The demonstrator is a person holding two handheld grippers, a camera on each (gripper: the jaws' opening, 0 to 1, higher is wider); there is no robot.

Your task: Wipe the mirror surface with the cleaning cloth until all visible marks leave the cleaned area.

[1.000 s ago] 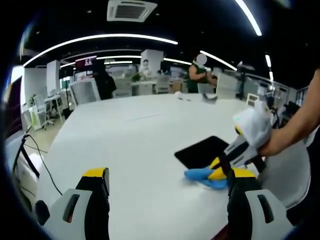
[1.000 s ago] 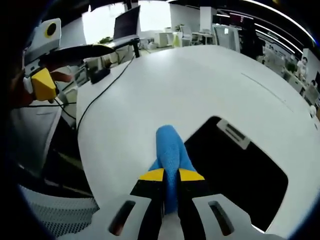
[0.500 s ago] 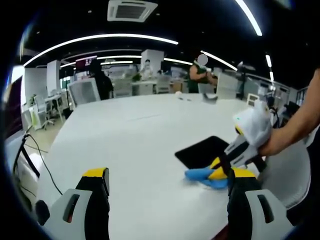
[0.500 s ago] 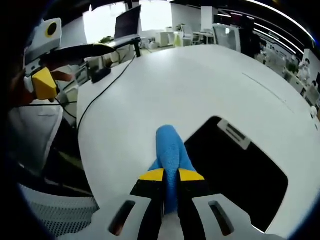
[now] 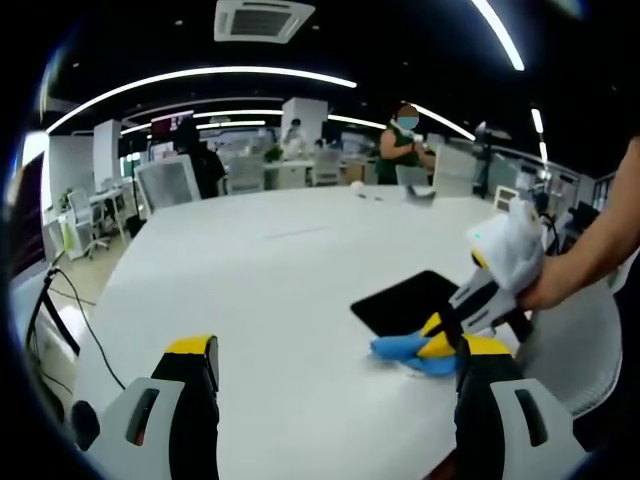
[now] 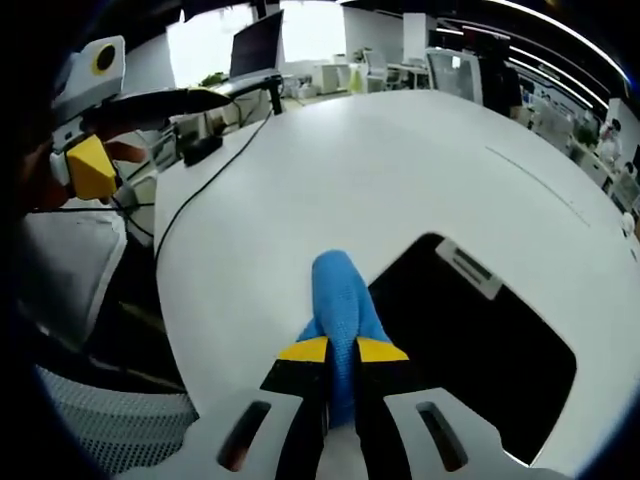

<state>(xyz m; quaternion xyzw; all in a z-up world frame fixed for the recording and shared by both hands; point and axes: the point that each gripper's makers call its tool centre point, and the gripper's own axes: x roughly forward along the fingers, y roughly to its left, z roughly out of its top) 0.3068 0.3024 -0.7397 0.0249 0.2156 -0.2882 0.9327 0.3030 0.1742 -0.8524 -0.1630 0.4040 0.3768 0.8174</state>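
Observation:
A dark rectangular mirror [image 6: 480,350] lies flat on the white table [image 6: 330,170]; in the left gripper view the mirror [image 5: 405,303] is at centre right. My right gripper [image 6: 342,350] is shut on a blue cleaning cloth [image 6: 343,300], which lies on the table right beside the mirror's edge. In the left gripper view that right gripper [image 5: 440,345] comes in from the right with the blue cloth [image 5: 400,350] under it. My left gripper [image 5: 330,355] stands open above the table, nothing between its jaws.
A black cable [image 6: 200,190] runs across the table's far side. A white mesh chair [image 6: 120,420] stands by the table edge. Office desks, monitors and people stand in the background [image 5: 400,150]. Small objects [image 5: 415,193] lie far across the table.

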